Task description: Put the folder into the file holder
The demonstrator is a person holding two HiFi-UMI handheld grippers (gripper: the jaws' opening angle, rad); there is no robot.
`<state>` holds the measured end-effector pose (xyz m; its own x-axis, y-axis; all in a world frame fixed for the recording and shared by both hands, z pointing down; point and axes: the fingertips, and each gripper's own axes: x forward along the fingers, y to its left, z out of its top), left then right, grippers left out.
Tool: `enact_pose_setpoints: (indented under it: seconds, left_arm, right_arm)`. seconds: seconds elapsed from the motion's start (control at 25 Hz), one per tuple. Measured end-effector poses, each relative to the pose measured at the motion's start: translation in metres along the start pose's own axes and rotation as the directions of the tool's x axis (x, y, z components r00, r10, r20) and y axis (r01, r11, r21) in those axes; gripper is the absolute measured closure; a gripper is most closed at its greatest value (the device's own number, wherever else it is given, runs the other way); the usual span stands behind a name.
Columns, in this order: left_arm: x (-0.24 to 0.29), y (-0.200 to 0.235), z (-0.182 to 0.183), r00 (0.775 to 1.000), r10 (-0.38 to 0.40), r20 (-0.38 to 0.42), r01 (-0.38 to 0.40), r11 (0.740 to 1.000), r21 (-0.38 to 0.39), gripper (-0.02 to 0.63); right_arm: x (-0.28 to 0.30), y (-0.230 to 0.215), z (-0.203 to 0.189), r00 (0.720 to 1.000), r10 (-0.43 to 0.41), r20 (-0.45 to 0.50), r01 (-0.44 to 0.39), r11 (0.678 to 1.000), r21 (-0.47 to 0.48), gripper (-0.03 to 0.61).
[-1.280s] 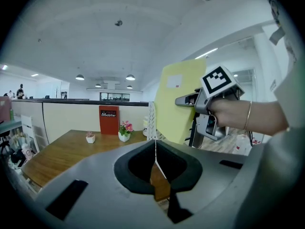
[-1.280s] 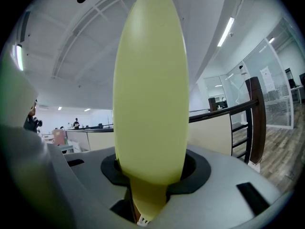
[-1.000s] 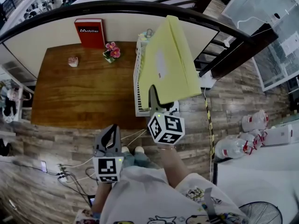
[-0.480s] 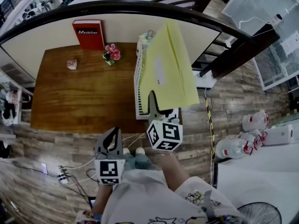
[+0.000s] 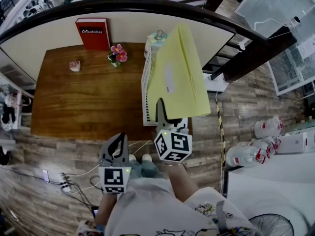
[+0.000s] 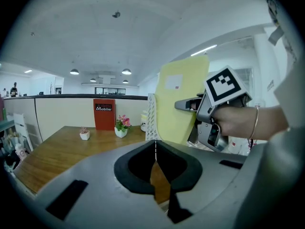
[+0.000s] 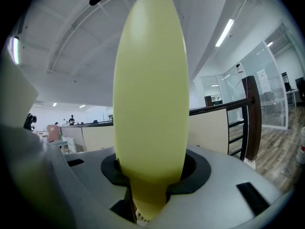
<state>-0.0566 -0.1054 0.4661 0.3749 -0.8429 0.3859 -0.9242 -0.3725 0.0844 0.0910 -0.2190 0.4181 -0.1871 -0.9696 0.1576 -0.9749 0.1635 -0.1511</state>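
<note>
A large pale yellow folder (image 5: 178,75) stands on edge in the air, above the right end of the wooden table (image 5: 83,100). My right gripper (image 5: 161,109) is shut on its lower near corner. In the right gripper view the folder (image 7: 151,94) fills the middle, clamped between the jaws (image 7: 148,194). The white mesh file holder (image 5: 145,85) stands on the table's right edge, just left of and below the folder. My left gripper (image 5: 117,142) hangs lower, near the table's front edge, shut and empty (image 6: 155,149). From there I see the folder (image 6: 178,104) beside the file holder (image 6: 151,120).
A red box (image 5: 92,33), a pot of pink flowers (image 5: 117,54) and a small white pot (image 5: 74,65) sit along the table's far side. A dark curved railing (image 5: 147,6) runs behind. Cables (image 5: 74,181) lie on the floor at left, water bottles (image 5: 248,154) at right.
</note>
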Motion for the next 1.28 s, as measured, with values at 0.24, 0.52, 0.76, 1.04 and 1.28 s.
enact_pose_setpoints:
  seconds: [0.24, 0.52, 0.76, 1.04, 1.28]
  left_arm:
    - [0.003, 0.001, -0.004, 1.0, 0.008, -0.012, -0.008, 1.0, -0.001, 0.606]
    - [0.008, 0.004, -0.008, 1.0, 0.01, -0.019, -0.01, 1.0, -0.008, 0.606]
    - [0.014, 0.006, -0.011, 1.0, 0.007, -0.025, -0.008, 1.0, -0.014, 0.606]
    - [0.019, 0.017, -0.011, 0.999, 0.023, -0.034, -0.024, 1.0, -0.015, 0.606]
    - [0.023, 0.02, -0.015, 0.999, 0.025, -0.046, -0.026, 0.999, -0.022, 0.606]
  right_arm:
    - [0.004, -0.006, -0.014, 1.0, -0.003, -0.025, 0.004, 1.0, 0.013, 0.425]
    - [0.01, -0.006, -0.036, 0.998, -0.006, -0.065, 0.006, 1.0, -0.005, 0.425]
    - [0.017, -0.008, -0.055, 0.994, -0.01, -0.107, 0.007, 1.0, -0.029, 0.42]
    - [0.024, -0.007, -0.076, 0.988, -0.007, -0.152, -0.002, 0.998, -0.06, 0.414]
    - [0.026, -0.007, -0.083, 0.986, -0.011, -0.168, -0.005, 0.996, -0.095, 0.41]
